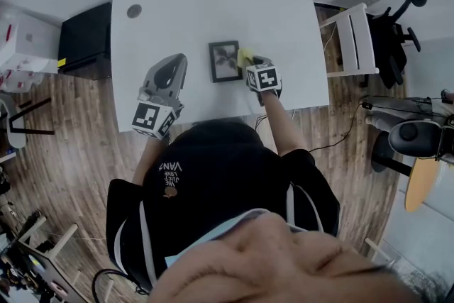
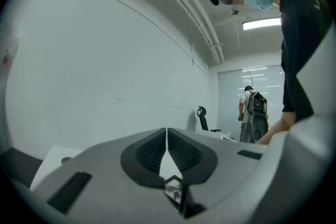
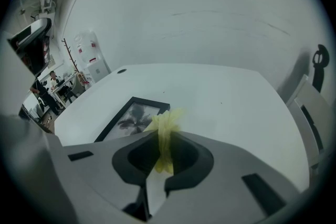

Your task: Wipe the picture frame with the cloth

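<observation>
A black picture frame [image 1: 225, 61] with a dark palm-tree print lies flat near the front middle of the white table [image 1: 177, 10]. Its print also shows in the right gripper view, where the frame [image 3: 131, 115] lies just left of the jaws. My right gripper [image 1: 253, 60] is shut on a yellow cloth [image 3: 165, 131]; the cloth [image 1: 245, 56] bunches out past the jaws at the frame's right edge. My left gripper [image 1: 172, 68] hovers left of the frame, tilted upward, jaws shut with nothing between them [image 2: 166, 139].
A round grommet hole [image 1: 134, 10] sits at the table's far left corner. A white chair [image 1: 355, 39] and a black office chair [image 1: 397, 25] stand right of the table. A black cabinet [image 1: 84, 39] stands at its left. A person with a backpack [image 2: 252, 113] stands far off.
</observation>
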{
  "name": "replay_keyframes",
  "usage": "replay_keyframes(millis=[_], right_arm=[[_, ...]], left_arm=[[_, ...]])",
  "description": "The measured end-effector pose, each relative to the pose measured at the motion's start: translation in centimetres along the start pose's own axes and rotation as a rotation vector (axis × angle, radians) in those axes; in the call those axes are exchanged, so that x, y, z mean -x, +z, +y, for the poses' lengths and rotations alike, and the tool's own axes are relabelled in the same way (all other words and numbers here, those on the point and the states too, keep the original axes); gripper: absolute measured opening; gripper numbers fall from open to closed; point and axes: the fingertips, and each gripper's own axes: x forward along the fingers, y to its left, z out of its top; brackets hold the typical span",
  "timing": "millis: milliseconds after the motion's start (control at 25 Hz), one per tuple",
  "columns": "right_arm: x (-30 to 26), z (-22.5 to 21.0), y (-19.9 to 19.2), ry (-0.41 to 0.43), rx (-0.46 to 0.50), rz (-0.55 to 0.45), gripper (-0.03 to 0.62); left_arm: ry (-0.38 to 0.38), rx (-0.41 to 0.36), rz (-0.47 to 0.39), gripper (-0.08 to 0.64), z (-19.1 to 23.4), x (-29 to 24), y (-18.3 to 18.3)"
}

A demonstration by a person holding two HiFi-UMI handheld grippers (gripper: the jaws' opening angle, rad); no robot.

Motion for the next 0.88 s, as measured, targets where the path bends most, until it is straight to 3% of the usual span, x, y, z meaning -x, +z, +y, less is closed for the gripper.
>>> replay_keyframes(millis=[400, 880], right_arm=[[0.8, 0.4, 0.9, 0.011, -0.012, -0.031, 0.038], [0.4, 5.4, 2.6, 0.119, 0.000, -0.061, 0.040]], left_arm=[[-0.004, -0.001, -0.005, 0.020, -0.3, 0.2, 0.1], [0.015, 0.000, -0.011, 0.020, -0.1, 1.6, 0.3]])
